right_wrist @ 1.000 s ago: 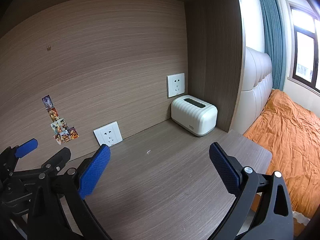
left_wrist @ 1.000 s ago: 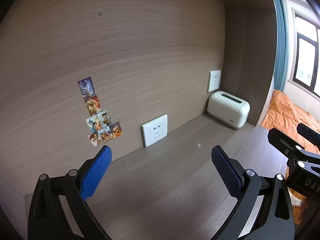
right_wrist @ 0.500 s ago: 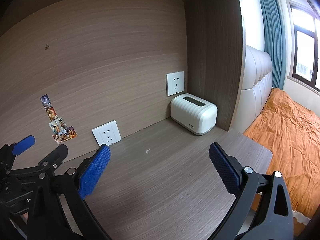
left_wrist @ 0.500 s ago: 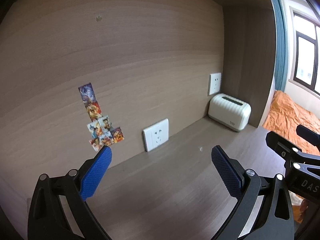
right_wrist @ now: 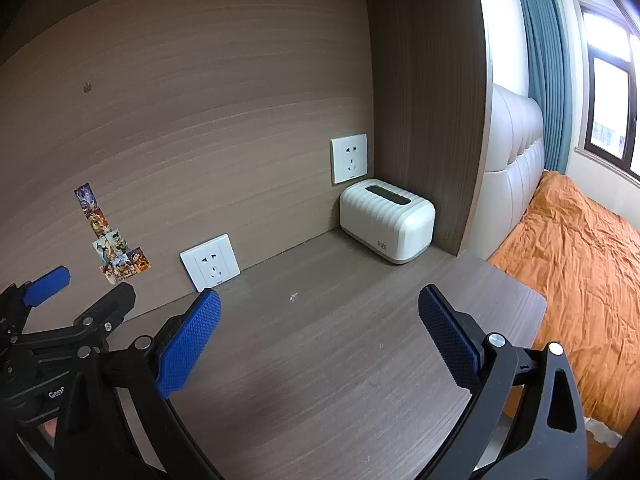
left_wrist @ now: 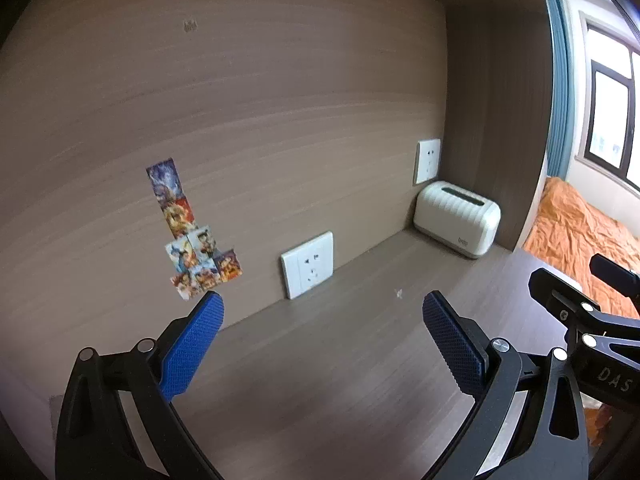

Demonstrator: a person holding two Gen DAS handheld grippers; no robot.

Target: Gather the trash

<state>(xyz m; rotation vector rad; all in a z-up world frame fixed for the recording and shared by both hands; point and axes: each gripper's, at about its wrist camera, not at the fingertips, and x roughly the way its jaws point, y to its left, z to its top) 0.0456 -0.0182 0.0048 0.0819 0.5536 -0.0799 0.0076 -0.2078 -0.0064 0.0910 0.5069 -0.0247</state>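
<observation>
Wood-grain desk (right_wrist: 320, 360) lies nearly bare, only a tiny white scrap (right_wrist: 293, 296) out ahead of the left gripper (left_wrist: 322, 340) and right gripper (right_wrist: 318, 334), both spread wide and empty, so those broad pads could easily flick it away.

Left gripper (left_wrist: 323, 312) and right gripper (right_wrist: 319, 306) side by side, fingers spread wide.
</observation>
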